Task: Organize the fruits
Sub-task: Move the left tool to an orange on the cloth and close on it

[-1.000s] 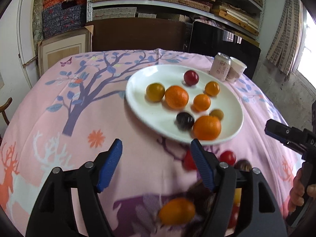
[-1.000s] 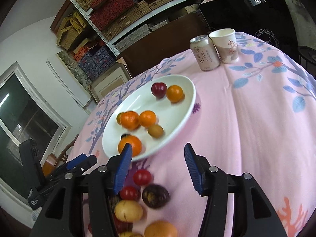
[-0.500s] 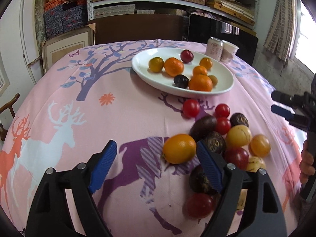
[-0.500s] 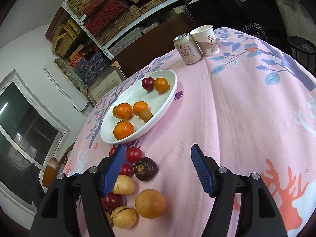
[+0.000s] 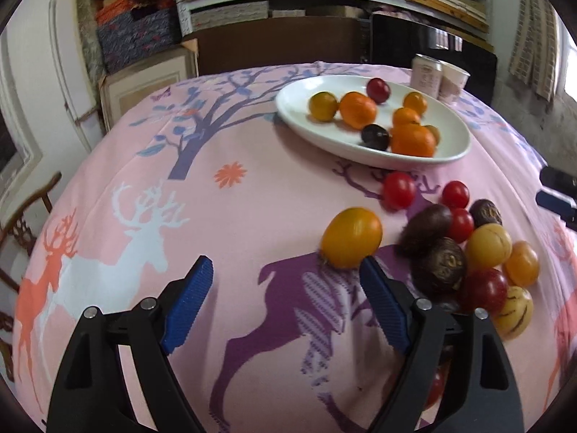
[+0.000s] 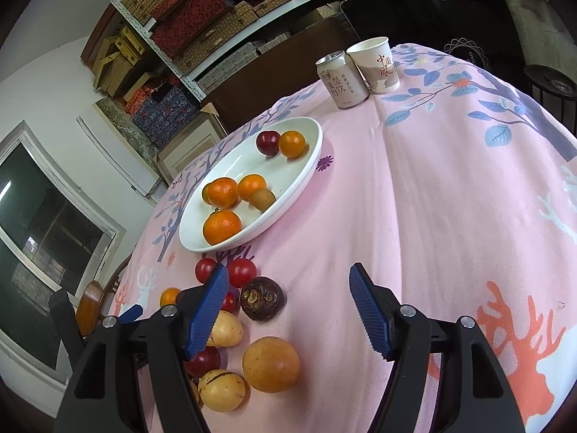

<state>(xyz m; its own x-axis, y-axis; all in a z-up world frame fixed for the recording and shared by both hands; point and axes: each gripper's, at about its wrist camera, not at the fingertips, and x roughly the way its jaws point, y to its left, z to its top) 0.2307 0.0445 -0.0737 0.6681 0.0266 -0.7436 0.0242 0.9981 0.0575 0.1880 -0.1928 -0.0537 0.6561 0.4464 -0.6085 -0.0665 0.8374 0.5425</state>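
The desk (image 5: 252,209) wears a pink cloth with deer and trees; shelves of woven boxes (image 6: 202,11) stand behind. Only the right view shows the can (image 6: 340,79) clearly. Loose fruits (image 5: 465,241) lie near the white plate (image 5: 306,122). Left hand-held gripper (image 5: 285,288) and right hand-held gripper (image 6: 288,299) are spread, empty, recently widened.

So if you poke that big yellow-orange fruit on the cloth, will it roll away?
Probably. The big yellow-orange fruit looks round and smooth, so a nudge would likely send it rolling across the tablecloth. Its skin looks shiny, so it may slip between pads. It seems firm, not squashy.
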